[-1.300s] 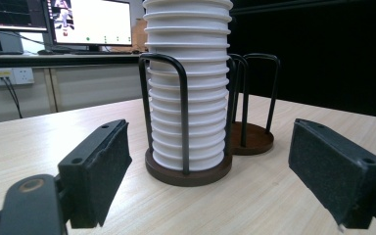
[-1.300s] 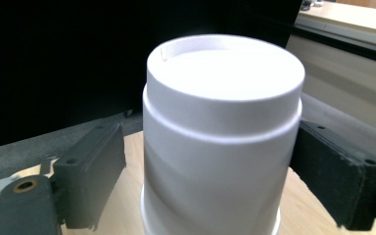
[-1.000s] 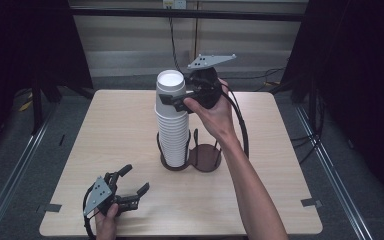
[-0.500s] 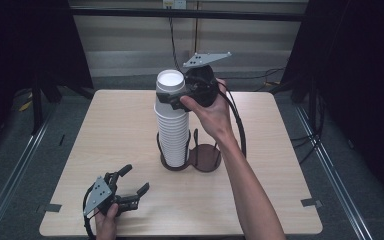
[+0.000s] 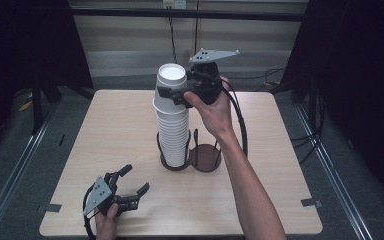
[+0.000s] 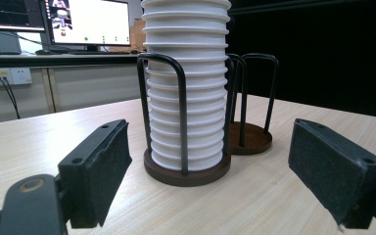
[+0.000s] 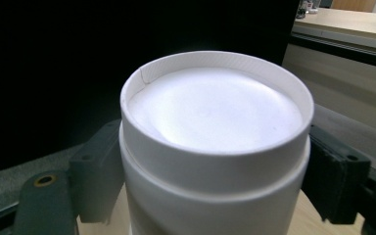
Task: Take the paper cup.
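White cup stack (image 5: 172,120): right hand-held gripper (image 5: 172,92) clamps top; left hand-held gripper (image 5: 132,186) wide.

High view above the table (image 5: 260,150); both gripper views close, level, sharing the cup stack (image 5: 172,120).

A tall stack of white paper cups (image 5: 172,125), nested upside down with ribbed rims, stood upright at the centre of the high view in the left ring of a dark two-ring wire holder (image 5: 205,156). The right ring held nothing.
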A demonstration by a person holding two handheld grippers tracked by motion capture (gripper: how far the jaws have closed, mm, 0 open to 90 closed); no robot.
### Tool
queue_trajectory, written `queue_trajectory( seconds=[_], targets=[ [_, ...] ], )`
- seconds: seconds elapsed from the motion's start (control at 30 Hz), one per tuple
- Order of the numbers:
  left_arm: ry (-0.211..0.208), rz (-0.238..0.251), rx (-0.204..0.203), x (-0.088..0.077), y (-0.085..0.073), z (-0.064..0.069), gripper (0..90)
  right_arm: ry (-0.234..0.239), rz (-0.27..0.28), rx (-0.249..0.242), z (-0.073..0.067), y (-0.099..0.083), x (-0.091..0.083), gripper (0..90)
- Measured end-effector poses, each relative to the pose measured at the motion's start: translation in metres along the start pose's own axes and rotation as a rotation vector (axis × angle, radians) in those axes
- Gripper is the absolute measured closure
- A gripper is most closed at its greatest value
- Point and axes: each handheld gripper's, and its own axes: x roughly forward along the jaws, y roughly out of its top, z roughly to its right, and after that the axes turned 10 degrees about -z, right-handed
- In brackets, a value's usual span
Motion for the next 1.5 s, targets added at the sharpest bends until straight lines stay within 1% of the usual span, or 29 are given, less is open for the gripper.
queue_trajectory(
  seconds=[0.1, 0.17, 0.3, 0.37, 0.4, 0.53, 0.63, 0.7, 0.77, 0.8, 0.87, 0.97, 1.0, 1.1, 1.17, 1.2, 1.3, 1.4, 1.43, 1.47, 1.5],
  targets=[
    [0.000, 0.000, 0.000, 0.000, 0.000, 0.000, 15.6, -0.006, 0.015, -0.004, 0.000, 0.001, -0.004, 20.1],
    [0.000, 0.000, 0.001, 0.000, 0.000, 0.000, 15.6, -0.001, 0.026, -0.001, 0.000, 0.002, -0.006, 20.2],
    [0.000, 0.000, 0.000, 0.000, 0.000, 0.000, 15.6, -0.015, 0.044, 0.000, -0.001, 0.002, -0.007, 20.2],
    [0.000, 0.000, 0.000, 0.000, 0.000, 0.000, 15.6, -0.010, 0.059, 0.003, -0.001, 0.004, -0.008, 20.2],
    [0.000, 0.000, 0.000, 0.000, 0.000, 0.000, 15.6, -0.018, 0.066, 0.004, -0.002, 0.005, -0.009, 20.3],
    [0.000, 0.000, 0.000, 0.000, 0.000, 0.000, 15.6, -0.017, 0.077, 0.004, -0.001, 0.008, -0.011, 20.5],
    [0.000, 0.000, 0.000, 0.000, 0.000, 0.000, 15.5, -0.012, 0.108, 0.008, -0.002, 0.010, -0.015, 20.6],
    [0.002, -0.001, 0.000, 0.000, 0.000, 0.000, 15.6, -0.020, 0.128, 0.013, -0.002, 0.011, -0.019, 20.6],
    [0.007, -0.001, -0.002, 0.000, 0.000, 0.000, 15.6, -0.009, 0.149, 0.019, -0.001, 0.011, -0.022, 20.7],
    [0.008, -0.003, -0.002, 0.000, 0.000, 0.000, 15.6, -0.012, 0.157, 0.022, -0.001, 0.011, -0.023, 20.7],
    [0.008, 0.001, -0.009, 0.001, 0.000, 0.001, 15.6, -0.011, 0.164, 0.018, -0.001, 0.012, -0.024, 20.8],
    [0.009, 0.000, -0.009, 0.001, 0.000, 0.001, 15.6, -0.007, 0.172, 0.019, -0.001, 0.012, -0.025, 20.9],
    [0.010, 0.000, -0.018, 0.001, 0.000, 0.001, 15.6, -0.003, 0.177, 0.019, -0.001, 0.012, -0.026, 20.9],
    [0.011, 0.000, -0.024, 0.001, 0.000, 0.002, 15.6, 0.009, 0.207, 0.027, -0.002, 0.014, -0.029, 21.0],
    [0.010, 0.000, -0.023, 0.001, 0.000, 0.002, 15.6, -0.001, 0.219, 0.021, -0.003, 0.015, -0.031, 21.1],
    [0.010, 0.000, -0.024, 0.001, 0.000, 0.002, 15.6, 0.004, 0.225, 0.025, -0.003, 0.016, -0.032, 21.3],
    [0.009, 0.001, -0.024, 0.001, 0.000, 0.002, 15.5, 0.001, 0.234, 0.023, -0.004, 0.016, -0.035, 21.5],
    [0.022, -0.003, -0.026, 0.001, 0.000, 0.002, 15.0, -0.001, 0.239, 0.023, -0.003, 0.015, -0.038, 21.6],
    [0.020, -0.006, -0.020, 0.001, 0.000, 0.002, 14.5, -0.005, 0.239, 0.022, -0.003, 0.014, -0.038, 21.5],
    [0.022, -0.001, -0.027, 0.001, 0.000, 0.002, 14.5, -0.006, 0.241, 0.022, -0.003, 0.014, -0.039, 21.5],
    [0.030, -0.002, -0.015, 0.001, 0.000, 0.001, 14.6, -0.003, 0.240, 0.023, -0.003, 0.013, -0.039, 21.6]
  ],
)
